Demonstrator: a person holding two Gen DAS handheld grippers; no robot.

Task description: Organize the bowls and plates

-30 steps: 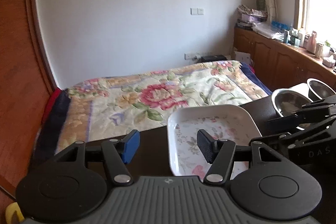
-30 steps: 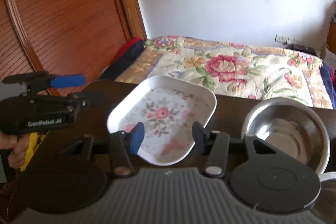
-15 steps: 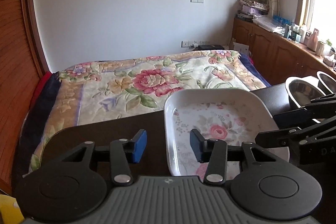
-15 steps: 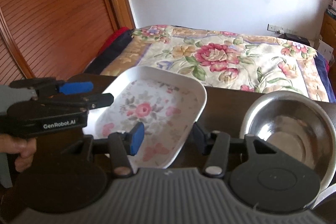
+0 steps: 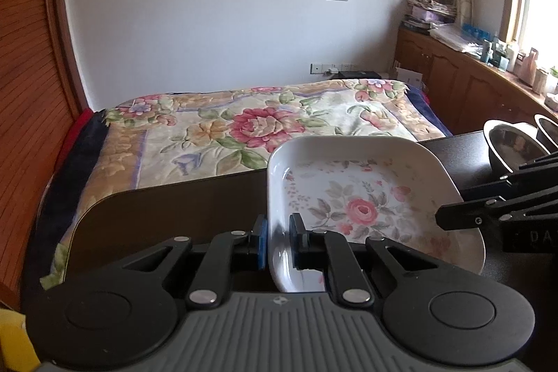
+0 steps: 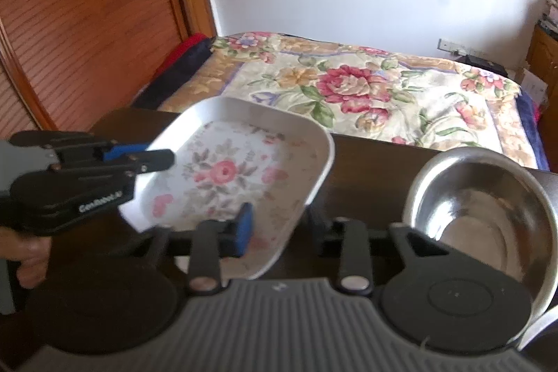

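A second ago both grippers were wide apart near the white square plate with pink flowers (image 5: 362, 197). Now the left gripper (image 5: 278, 241) has just squeezed in and pinches the plate's left rim at the lower middle of its view. The right gripper (image 6: 279, 225) has been closing too, its jaws on either side of the plate's right rim, but the picture is blurry, so its grip is unclear. The plate sits on the dark tabletop (image 5: 167, 218), with a shiny metal bowl (image 6: 481, 197) just beside it at the right.

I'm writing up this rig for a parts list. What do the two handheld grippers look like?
Both the left gripper and the right gripper are black, with jointed linkage arms, silver pivot pins, blue finger pads, round side discs and a ribbed grey body. White GenRobot.AI lettering marks the left one's side.
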